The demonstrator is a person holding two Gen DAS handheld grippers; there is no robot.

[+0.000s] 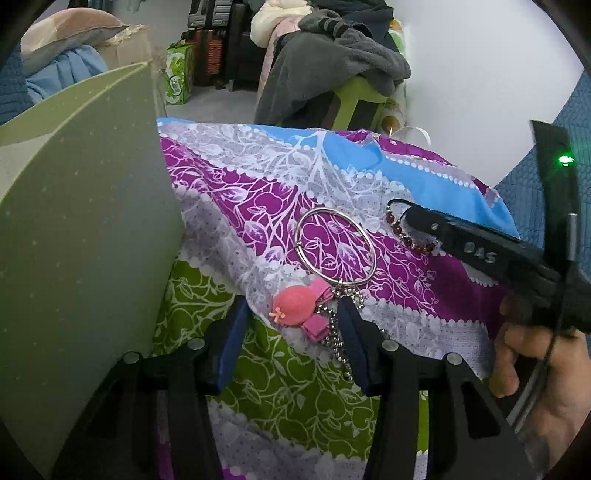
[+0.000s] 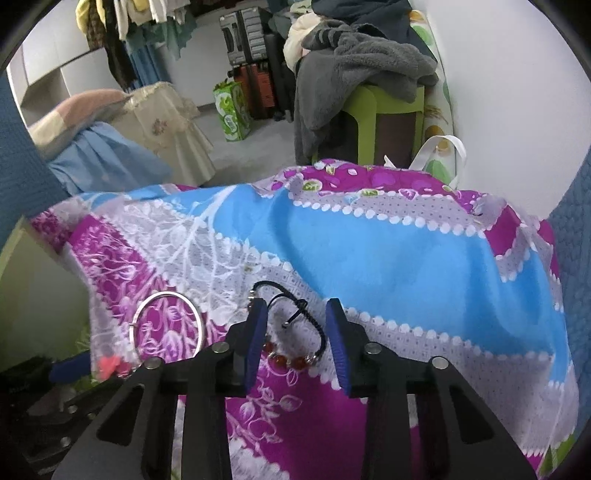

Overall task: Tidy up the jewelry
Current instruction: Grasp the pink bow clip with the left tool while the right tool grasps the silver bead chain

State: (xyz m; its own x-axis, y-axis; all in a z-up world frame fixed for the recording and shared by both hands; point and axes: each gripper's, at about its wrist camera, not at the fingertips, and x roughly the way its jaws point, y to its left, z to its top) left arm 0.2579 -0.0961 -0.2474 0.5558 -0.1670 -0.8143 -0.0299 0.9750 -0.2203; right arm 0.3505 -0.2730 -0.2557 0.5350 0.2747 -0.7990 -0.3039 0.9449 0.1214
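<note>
Pickup stage, judged: my right gripper stands spread astride the red-bead bracelet on its black cord, pads not touching it, mid-way across the purple, blue and green patterned cloth. My left gripper likewise brackets, without pinching, the matte pink ball hair clip and beaded metal chain, just beside the thin, smooth silver bangle. Next move calls for closing low on slack cord and beads against soft fabric.

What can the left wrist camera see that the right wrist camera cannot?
Only the left wrist view shows the green board, the ball chain and the person's hand holding the right tool. Only the right wrist view shows the hanging clothes. Both show the silver bangle, the red bead bracelet, the pink hair clip and the patterned cloth.
</note>
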